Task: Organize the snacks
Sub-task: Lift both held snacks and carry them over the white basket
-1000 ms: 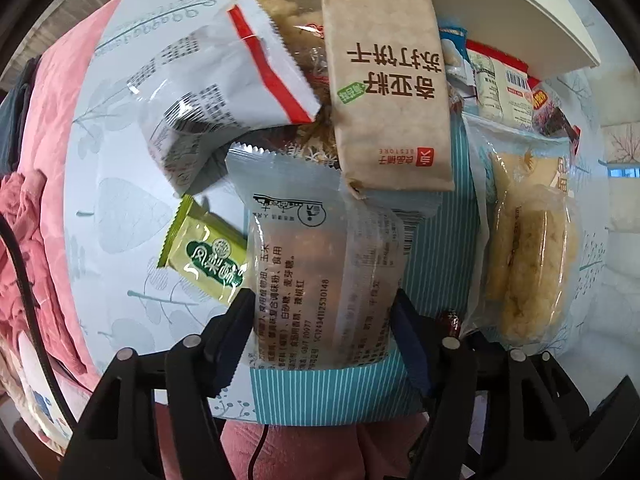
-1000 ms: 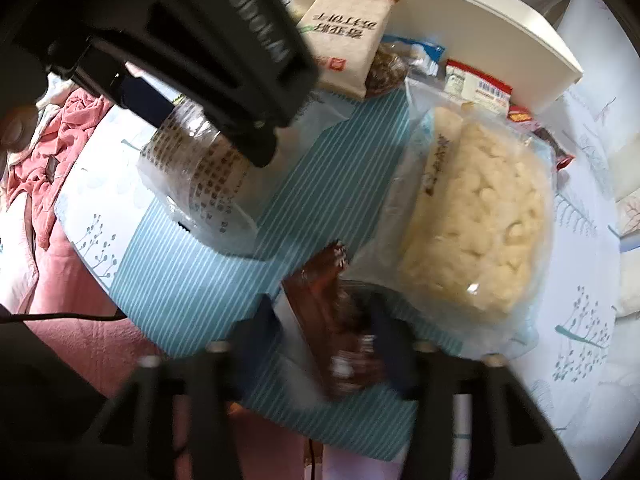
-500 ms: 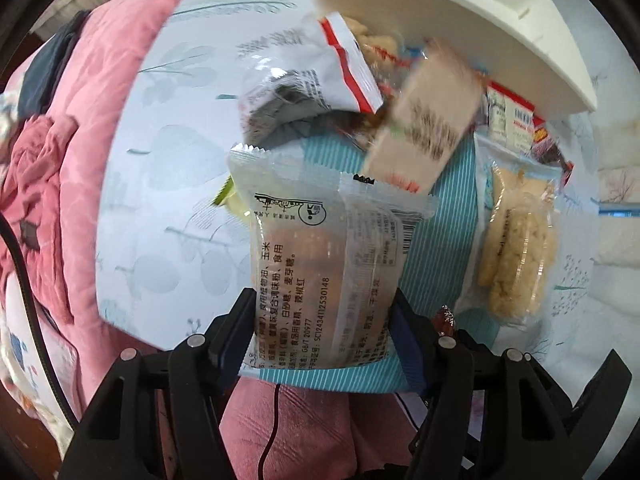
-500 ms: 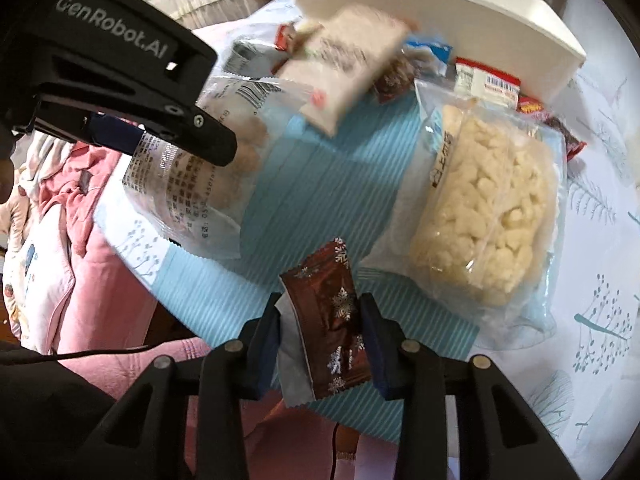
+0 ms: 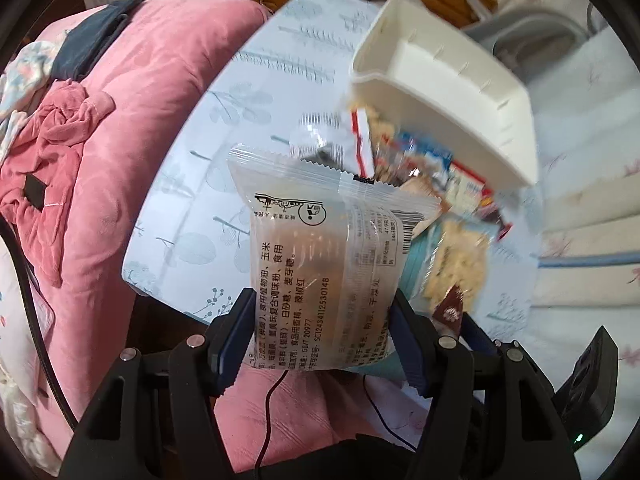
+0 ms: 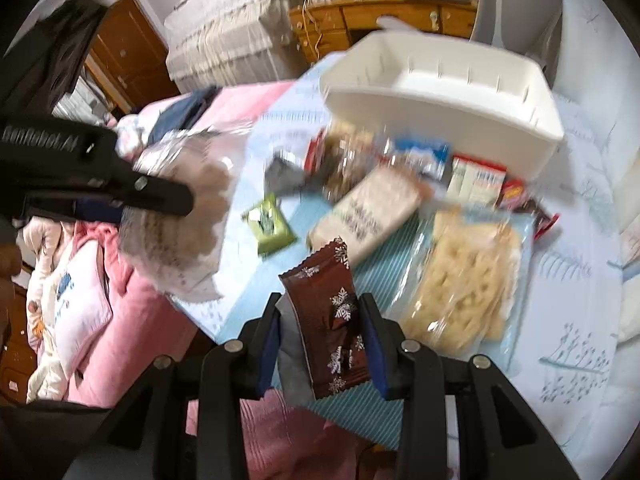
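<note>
Here the left gripper clamps a clear packet, the right gripper a brown packet.

Snack pile below the white bin's front wall: motion-blurred in both views, labels unreadable. Clear printed packet hides the table's near edge and part of the striped mat. Left gripper blurred, cut off by the right view's left edge.

Both cameras are looking forward along their fingers, steeply down onto the counter from above and quite near. Both views are sharing the white bin and the snack pile. The right view is also catching the left hand-held gripper at its left side.
</note>
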Tool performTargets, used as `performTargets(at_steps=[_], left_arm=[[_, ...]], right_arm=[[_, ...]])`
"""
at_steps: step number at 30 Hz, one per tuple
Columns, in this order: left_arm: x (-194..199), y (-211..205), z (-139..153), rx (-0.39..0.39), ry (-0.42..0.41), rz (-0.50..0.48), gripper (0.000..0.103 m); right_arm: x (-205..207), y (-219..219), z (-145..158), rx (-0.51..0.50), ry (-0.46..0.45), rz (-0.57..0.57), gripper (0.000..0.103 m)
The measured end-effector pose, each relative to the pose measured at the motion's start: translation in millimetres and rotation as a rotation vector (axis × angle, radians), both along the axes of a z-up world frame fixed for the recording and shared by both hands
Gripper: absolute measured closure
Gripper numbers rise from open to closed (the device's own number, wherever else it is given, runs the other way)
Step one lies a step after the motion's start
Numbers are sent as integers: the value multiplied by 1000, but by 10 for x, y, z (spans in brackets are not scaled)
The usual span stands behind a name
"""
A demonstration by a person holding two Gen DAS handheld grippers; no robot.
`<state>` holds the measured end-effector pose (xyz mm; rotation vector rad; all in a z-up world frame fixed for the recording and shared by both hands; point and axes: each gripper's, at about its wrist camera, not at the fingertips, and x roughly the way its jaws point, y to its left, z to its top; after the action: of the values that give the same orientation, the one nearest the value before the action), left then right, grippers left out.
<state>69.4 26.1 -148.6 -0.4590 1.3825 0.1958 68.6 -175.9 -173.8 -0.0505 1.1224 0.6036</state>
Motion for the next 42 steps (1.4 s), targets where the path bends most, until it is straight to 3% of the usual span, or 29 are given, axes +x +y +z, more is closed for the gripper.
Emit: performTargets(at_steps=[8, 20, 32, 38, 42], left_arm=[[170, -16, 543, 16, -130, 1, 39], [982, -90, 875, -4, -238, -91, 39], [1870, -164, 697, -22, -295, -204, 39], [2240, -111, 422, -48, -281, -222, 39], [2421, -137, 260, -26, -262, -241, 39]], right_arm=[[293, 52, 471, 75, -95, -54, 65], [1005, -125, 859, 64, -239, -137, 65], [1646, -235, 786, 111, -319, -281, 65], [1881, -235, 617, 91, -281, -330, 65], [1991, -234, 510, 79, -247, -357, 63]])
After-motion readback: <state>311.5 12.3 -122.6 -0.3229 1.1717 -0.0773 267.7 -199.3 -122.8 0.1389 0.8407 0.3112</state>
